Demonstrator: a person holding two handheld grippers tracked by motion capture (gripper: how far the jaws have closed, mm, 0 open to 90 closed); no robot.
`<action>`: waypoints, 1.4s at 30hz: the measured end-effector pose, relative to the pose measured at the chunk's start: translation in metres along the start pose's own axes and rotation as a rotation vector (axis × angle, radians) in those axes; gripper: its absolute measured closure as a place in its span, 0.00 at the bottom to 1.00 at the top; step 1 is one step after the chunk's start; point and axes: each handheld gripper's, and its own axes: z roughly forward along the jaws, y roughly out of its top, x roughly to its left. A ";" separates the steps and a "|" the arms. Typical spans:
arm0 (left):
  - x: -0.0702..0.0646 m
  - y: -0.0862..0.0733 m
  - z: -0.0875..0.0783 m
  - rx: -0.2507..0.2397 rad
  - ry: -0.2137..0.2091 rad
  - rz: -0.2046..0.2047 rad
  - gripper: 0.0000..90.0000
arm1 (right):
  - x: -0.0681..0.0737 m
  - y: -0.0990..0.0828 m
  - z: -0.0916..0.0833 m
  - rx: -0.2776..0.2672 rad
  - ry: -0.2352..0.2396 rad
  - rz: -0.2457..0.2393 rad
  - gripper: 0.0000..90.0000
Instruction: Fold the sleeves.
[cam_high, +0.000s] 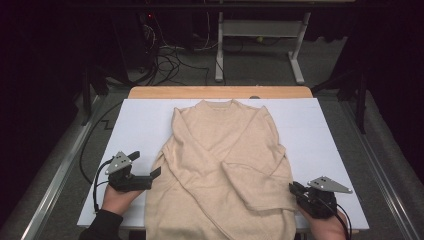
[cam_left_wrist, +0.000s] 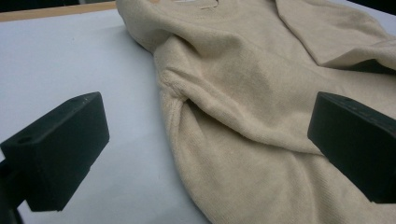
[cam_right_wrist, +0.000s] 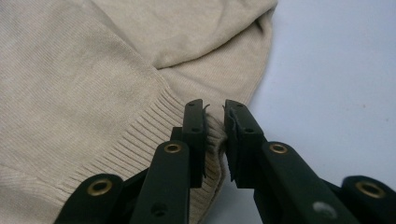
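A beige knit sweater (cam_high: 225, 165) lies flat on the white table sheet (cam_high: 135, 130), with one sleeve (cam_high: 250, 185) folded across its lower body. At the sweater's near right edge, my right gripper (cam_high: 296, 190) is shut on the sleeve's ribbed cuff (cam_right_wrist: 140, 140); the right gripper view shows the rib pinched between the narrow jaws (cam_right_wrist: 215, 114). My left gripper (cam_high: 146, 166) is at the sweater's left side, open. In the left gripper view its jaws (cam_left_wrist: 208, 116) stand wide apart, with the sweater's side edge (cam_left_wrist: 243, 93) lying between and beyond them.
A wooden table edge (cam_high: 220, 92) runs behind the white sheet. Cables (cam_high: 165, 60) and a white desk frame (cam_high: 260, 30) are on the floor beyond. Metal rails (cam_high: 60, 170) flank the table. Bare white sheet lies on both sides of the sweater.
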 end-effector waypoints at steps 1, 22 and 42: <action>0.000 0.000 0.000 0.000 0.000 0.000 0.00 | 0.000 0.001 -0.001 -0.005 -0.003 -0.004 0.88; 0.001 0.000 0.000 -0.003 -0.001 -0.003 0.00 | 0.025 0.019 -0.017 -0.161 0.054 -0.075 0.92; 0.003 0.000 0.001 -0.002 0.002 -0.012 0.00 | 0.090 0.047 -0.010 -0.229 0.208 -0.205 0.93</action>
